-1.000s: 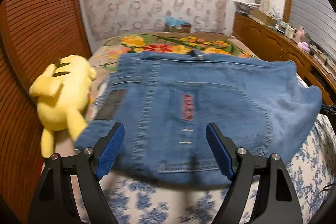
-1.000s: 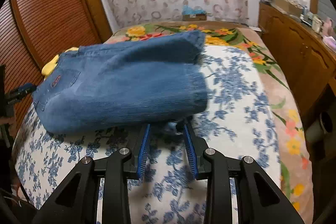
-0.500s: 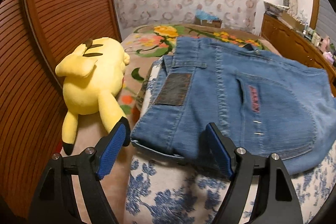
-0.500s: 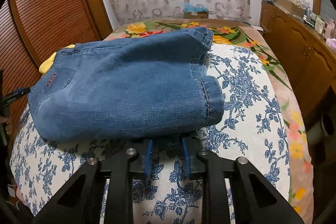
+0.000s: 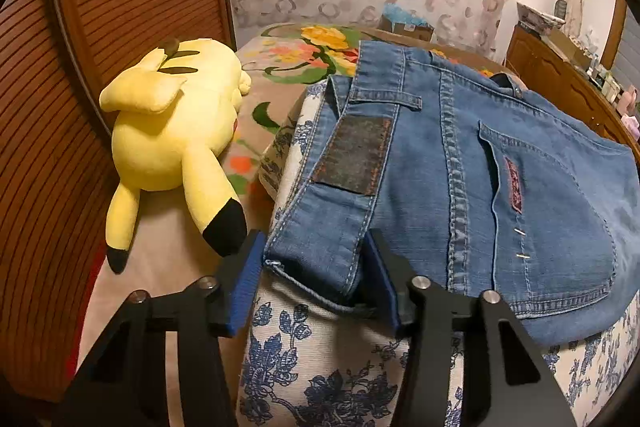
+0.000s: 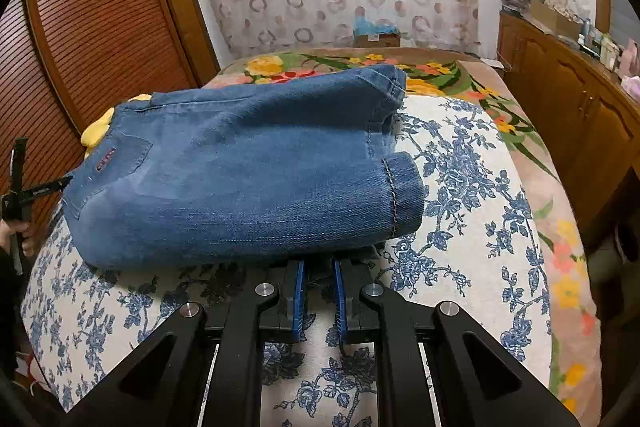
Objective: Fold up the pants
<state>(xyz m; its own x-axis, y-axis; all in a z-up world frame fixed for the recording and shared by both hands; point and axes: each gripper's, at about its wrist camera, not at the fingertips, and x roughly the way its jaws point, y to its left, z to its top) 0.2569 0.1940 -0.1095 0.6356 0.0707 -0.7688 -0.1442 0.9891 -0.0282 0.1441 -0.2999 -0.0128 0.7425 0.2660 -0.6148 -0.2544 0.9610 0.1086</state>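
Two views to go through: in the left wrist one, the left tongs (image 5: 312, 267) have their blue pads either side of the waistband corner of the folded jeans (image 5: 460, 179), which lie on the blue-flowered bed cover (image 5: 320, 367) beside a yellow plush toy (image 5: 172, 131). In the right wrist one, the right tongs (image 6: 319, 283) are narrowed to a small gap at the near edge of the jeans (image 6: 240, 179), with a bit of denim between the pads, though I can't tell if they're actually pinching it.

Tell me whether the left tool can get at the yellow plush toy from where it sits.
Probably yes, but not directly. The left tool straddles the waistband corner of the jeans, and would have to let go first. The yellow plush toy lies just left of it on the bed, with nothing between.
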